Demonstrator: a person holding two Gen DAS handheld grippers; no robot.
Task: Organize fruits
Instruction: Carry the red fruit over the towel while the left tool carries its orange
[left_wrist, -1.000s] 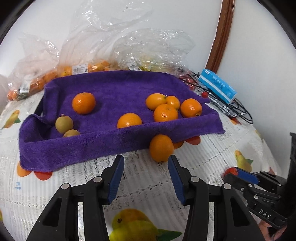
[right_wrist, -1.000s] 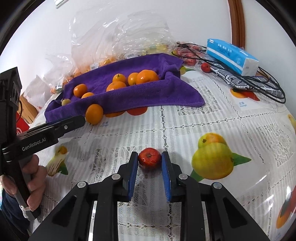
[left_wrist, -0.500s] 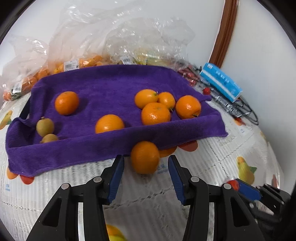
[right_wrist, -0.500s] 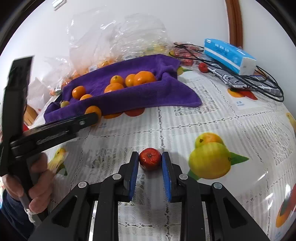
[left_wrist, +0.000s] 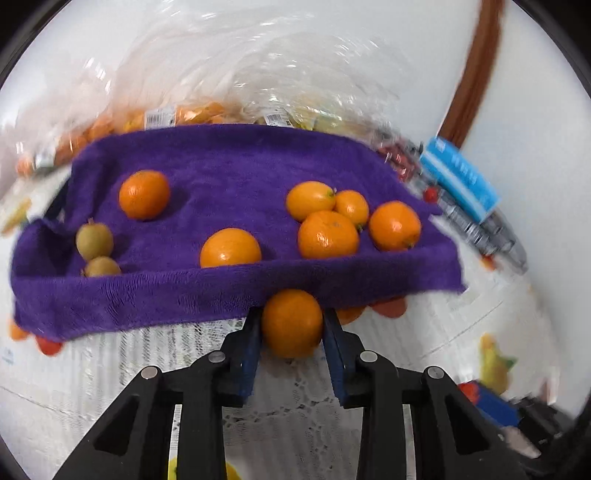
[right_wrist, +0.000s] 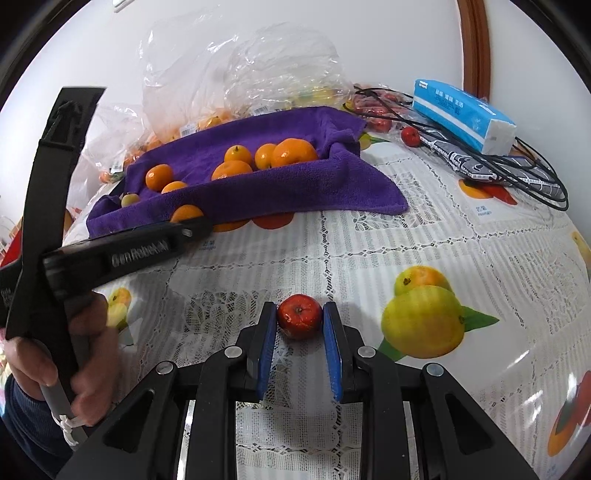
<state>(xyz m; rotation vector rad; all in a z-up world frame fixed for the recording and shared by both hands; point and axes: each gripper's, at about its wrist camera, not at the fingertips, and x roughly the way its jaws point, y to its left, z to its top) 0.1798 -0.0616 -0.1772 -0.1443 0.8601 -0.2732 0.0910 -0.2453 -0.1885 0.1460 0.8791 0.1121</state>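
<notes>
Left gripper: narrow, blue pads pressed on both flanks of an orange mandarin. Fruit is round, glossy, skin finely pitted, no stem visible from this side; near-spherical, so no clear long axis and no telling which way it points. It sits between the fingertips, at the front hem of the purple towel, right against the cloth just ahead of the tongs. Whether it rests on the tablecloth or is lifted: cannot tell. View is motion-blurred at the edges.

Beyond the left tongs, on the towel: five more mandarins and one lone mandarin to the far left; two small greenish-brown fruits at the left hem.

Right gripper: narrow, blue pads touching the sides of a small red fruit. Fruit is round, shiny, with a dark dimple and stub of stem facing up and slightly toward the camera; axis roughly upright. It sits on the lace tablecloth between the fingertips.

Ahead-left of the right tongs: the left gripper's body with its tip at the towel's hem. Far ahead-right: blue tissue pack, black cables. Clear plastic bags lie behind the towel.
</notes>
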